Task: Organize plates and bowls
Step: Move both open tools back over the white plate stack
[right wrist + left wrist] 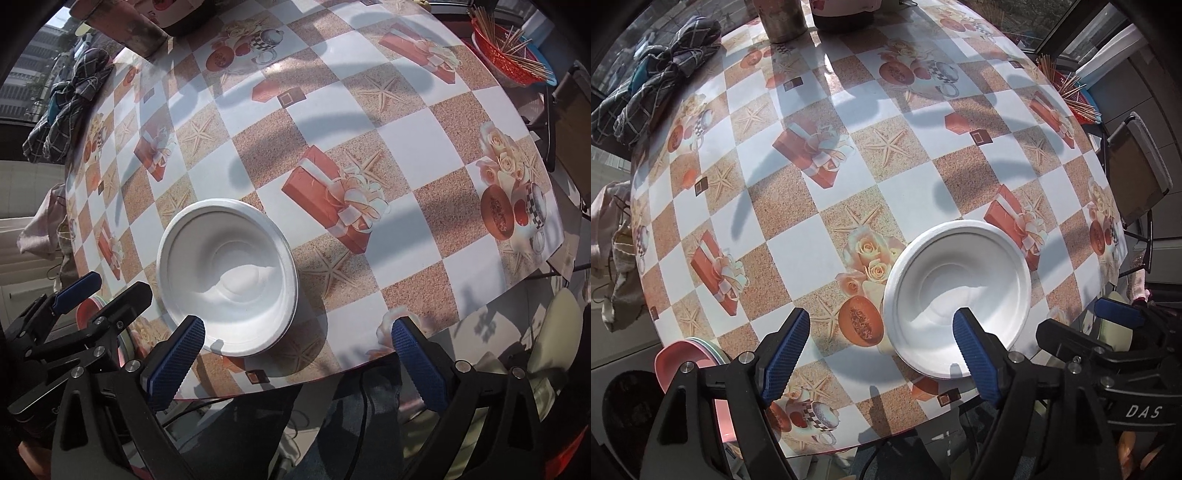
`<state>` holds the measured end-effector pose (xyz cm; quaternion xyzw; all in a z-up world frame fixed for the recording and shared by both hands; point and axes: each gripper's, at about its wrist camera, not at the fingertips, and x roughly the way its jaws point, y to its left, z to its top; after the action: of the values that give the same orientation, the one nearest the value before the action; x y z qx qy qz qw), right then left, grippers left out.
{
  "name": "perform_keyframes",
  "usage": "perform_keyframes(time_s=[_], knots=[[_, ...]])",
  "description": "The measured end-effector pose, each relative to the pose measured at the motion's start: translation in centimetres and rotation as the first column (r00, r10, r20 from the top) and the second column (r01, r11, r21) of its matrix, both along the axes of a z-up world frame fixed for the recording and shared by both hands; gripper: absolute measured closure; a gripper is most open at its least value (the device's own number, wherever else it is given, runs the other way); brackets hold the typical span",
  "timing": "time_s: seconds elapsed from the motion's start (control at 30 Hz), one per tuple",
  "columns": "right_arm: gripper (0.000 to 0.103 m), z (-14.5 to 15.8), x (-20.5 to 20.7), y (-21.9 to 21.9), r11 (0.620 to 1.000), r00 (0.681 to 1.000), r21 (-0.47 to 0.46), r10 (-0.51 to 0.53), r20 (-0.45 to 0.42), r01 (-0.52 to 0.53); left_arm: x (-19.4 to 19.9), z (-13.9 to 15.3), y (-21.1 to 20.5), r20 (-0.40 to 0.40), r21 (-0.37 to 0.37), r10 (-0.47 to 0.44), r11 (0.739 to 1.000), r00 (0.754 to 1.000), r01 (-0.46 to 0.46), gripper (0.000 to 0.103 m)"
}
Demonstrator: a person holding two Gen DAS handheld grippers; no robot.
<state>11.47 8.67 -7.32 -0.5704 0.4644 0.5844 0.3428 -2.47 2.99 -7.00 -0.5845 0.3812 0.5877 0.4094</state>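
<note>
My left claw point(881, 354) hangs over the near edge of the table point(908, 184), its blue pads spread apart with nothing pinched between them. One pad sits over the near rim of the white bowl point(960, 291) from where I look, but I cannot tell whether it touches. My right claw point(299, 365) is spread wide too, empty, its left pad at the bowl's near edge and its right pad out past the table's rim. The white bowl stands upright on the checked tablecloth near the front edge, between my two claws, open side up. Off the left front corner a small stack of coloured plates point(687, 360) shows, pink on top. At the far left a grey plaid cloth point(661, 77) lies bunched, a metal cup point(783, 18) stands at the far side, and a red basket of sticks point(506, 59) sits at the far right corner
</note>
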Motion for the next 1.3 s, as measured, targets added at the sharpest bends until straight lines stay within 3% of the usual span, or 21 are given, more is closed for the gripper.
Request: perform_keyframes(time_s=[0.23,0.5,1.3], knots=[[0.001,1.4,0.5,0.4,0.996,1.000,0.088,-0.028,-0.004,0.028,-0.6,0.6,-0.3,-0.025,0.023,0.030,0.999,0.999,-0.030,0.000],[0.001,1.7,1.7,0.8,0.991,0.995,0.093,-0.096,-0.005,0.096,-0.3,1.1,-0.3,-0.020,0.039,0.010,0.999,1.000,-0.009,0.000],[0.001,1.2,0.1,1.3,0.997,0.998,0.050,-0.063,-0.024,0.064,-1.2,1.6,-1.1,-0.030,0.021,0.043,0.999,0.999,-0.042,0.000]])
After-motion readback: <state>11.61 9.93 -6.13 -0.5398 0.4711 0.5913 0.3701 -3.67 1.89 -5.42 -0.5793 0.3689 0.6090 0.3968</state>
